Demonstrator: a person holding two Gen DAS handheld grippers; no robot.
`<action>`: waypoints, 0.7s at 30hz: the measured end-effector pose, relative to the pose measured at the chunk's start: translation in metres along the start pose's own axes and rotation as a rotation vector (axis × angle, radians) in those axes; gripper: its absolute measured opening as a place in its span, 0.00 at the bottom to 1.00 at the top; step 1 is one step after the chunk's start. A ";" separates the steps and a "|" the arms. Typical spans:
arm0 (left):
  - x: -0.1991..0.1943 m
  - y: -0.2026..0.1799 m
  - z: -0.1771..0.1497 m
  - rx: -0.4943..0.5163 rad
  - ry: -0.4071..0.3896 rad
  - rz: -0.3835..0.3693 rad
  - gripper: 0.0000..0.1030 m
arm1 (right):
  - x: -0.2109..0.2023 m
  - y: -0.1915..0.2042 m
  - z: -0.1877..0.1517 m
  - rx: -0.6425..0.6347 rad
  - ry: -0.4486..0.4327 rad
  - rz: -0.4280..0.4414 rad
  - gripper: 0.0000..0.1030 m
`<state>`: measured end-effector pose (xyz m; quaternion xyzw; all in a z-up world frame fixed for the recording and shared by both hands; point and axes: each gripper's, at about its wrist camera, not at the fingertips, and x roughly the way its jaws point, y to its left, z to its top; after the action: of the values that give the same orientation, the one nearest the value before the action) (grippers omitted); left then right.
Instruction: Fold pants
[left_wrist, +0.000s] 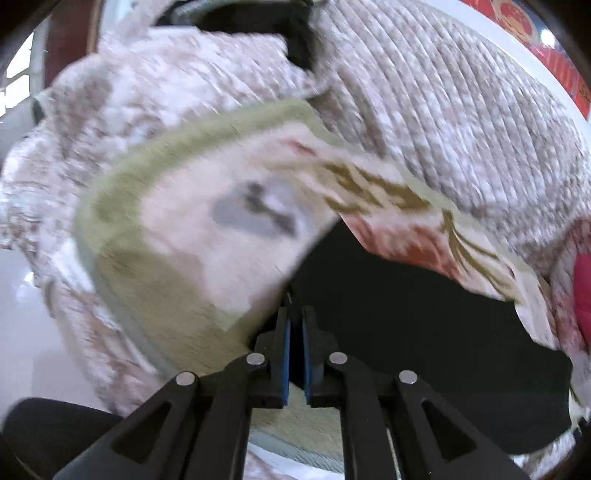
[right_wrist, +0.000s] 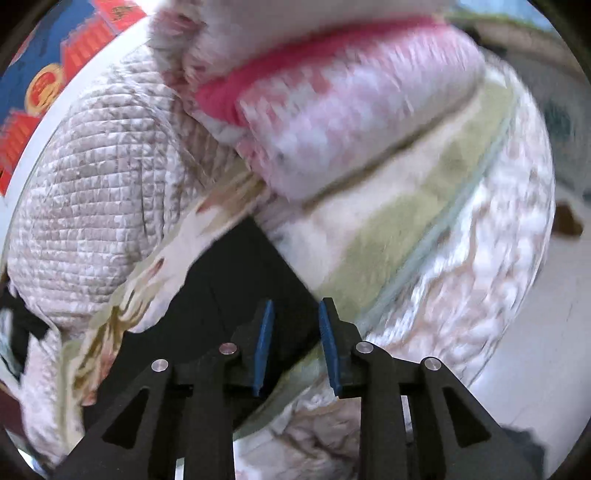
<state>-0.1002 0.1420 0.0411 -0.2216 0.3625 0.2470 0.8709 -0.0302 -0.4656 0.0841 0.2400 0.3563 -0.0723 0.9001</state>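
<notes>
Black pants (left_wrist: 424, 314) are lying across a flowered bed cover (left_wrist: 207, 266), beside a quilted blanket (left_wrist: 461, 110). Left gripper (left_wrist: 295, 314) is standing nearly closed, and a dark edge seems to be sitting at its tips; whether cloth is pinched I cannot tell. Right gripper (right_wrist: 295, 314) is standing narrowly parted over the pants (right_wrist: 229, 280), gripping nothing. Risk: one-sided hold is likely dragging the fabric askew, bunching the fold; a thin pinch may be slipping.

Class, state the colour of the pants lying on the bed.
Black: the pants are plain black against the patterned bedding, clearest in the left wrist view.
</notes>
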 end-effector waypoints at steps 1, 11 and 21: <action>-0.004 -0.001 0.003 0.003 -0.022 0.012 0.09 | -0.003 0.012 0.002 -0.068 -0.030 0.005 0.26; 0.010 -0.098 0.017 0.266 0.039 -0.241 0.18 | 0.082 0.103 -0.003 -0.517 0.133 0.095 0.35; 0.090 -0.110 0.017 0.275 0.118 -0.112 0.18 | 0.148 0.100 0.022 -0.465 0.153 -0.025 0.30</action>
<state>0.0288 0.0903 0.0081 -0.1341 0.4306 0.1327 0.8826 0.1222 -0.3825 0.0358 0.0267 0.4333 0.0190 0.9007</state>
